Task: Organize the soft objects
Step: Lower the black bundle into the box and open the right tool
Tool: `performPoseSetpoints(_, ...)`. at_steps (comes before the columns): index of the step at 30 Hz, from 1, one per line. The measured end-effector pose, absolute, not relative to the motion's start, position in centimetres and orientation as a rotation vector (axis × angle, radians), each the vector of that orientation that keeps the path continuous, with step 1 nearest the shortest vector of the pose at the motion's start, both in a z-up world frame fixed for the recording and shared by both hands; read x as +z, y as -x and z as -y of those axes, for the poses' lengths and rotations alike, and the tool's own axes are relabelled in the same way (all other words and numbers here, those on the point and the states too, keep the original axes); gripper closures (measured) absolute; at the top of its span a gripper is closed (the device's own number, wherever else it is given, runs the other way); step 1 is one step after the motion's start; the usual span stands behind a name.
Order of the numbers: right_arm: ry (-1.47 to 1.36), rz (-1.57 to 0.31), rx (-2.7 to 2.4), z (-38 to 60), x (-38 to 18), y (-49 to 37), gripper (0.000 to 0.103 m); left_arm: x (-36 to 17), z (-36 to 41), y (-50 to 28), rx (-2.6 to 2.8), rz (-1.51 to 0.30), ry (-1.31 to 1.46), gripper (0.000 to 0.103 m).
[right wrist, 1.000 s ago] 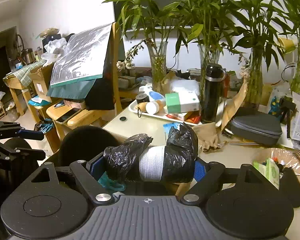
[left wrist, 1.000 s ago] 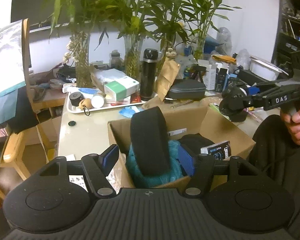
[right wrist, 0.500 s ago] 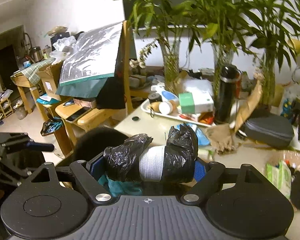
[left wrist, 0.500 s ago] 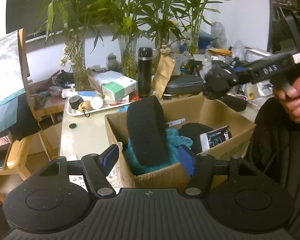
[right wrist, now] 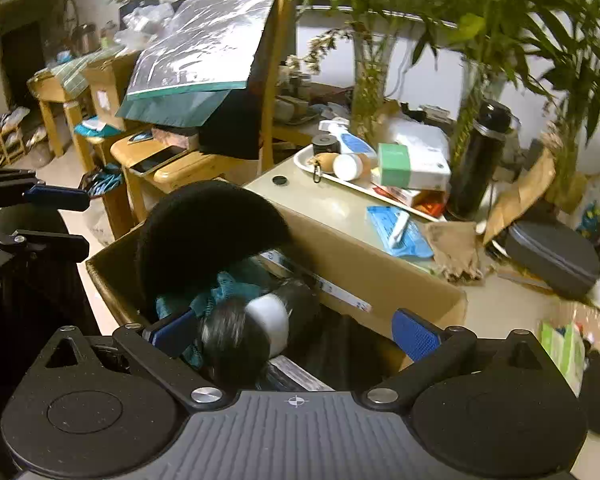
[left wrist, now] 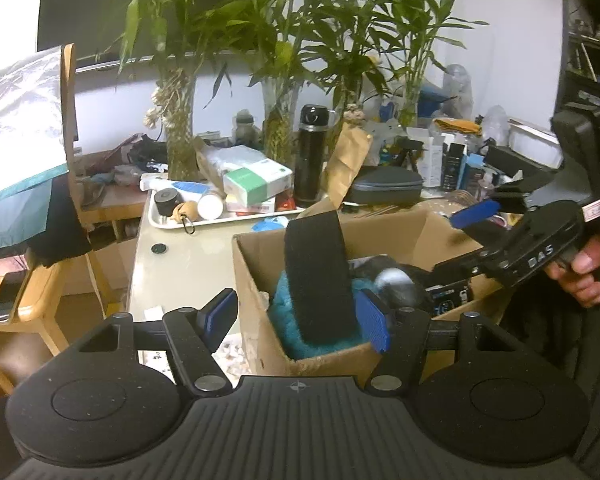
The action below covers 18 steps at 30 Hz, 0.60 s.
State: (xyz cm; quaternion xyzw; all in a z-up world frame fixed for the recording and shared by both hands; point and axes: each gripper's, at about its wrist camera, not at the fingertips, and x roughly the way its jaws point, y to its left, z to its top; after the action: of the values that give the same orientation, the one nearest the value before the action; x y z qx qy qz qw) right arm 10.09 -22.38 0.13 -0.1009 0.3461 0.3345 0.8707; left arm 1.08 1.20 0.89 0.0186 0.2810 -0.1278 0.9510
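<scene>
Right claw [right wrist: 296, 330] is over the open brown cardboard box [right wrist: 372, 276], its jaws spreading apart, and the black plastic-wrapped bundle with a white band [right wrist: 256, 320] sits loose between the blue pads, blurred, down among the box's contents. Beside it in the box lies a teal fuzzy cloth [left wrist: 300, 320], with a tall black foam block [left wrist: 318, 268] standing upright at the box's near-left corner. Left claw [left wrist: 296, 316] hangs at that corner, jaws partly parted and empty, one pad outside the box wall, the other just beside the foam. The box sits at the near edge of the pale desk [left wrist: 180, 264].
</scene>
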Motion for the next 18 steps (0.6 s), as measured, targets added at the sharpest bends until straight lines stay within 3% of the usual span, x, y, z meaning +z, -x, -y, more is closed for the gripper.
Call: performPoseSetpoints(18,0.057,-0.704,0.559,27.3,0.1,-11.2,0.0,1.8,-0.7,-2.7,-0.271,-0.566,-0.047,0.038)
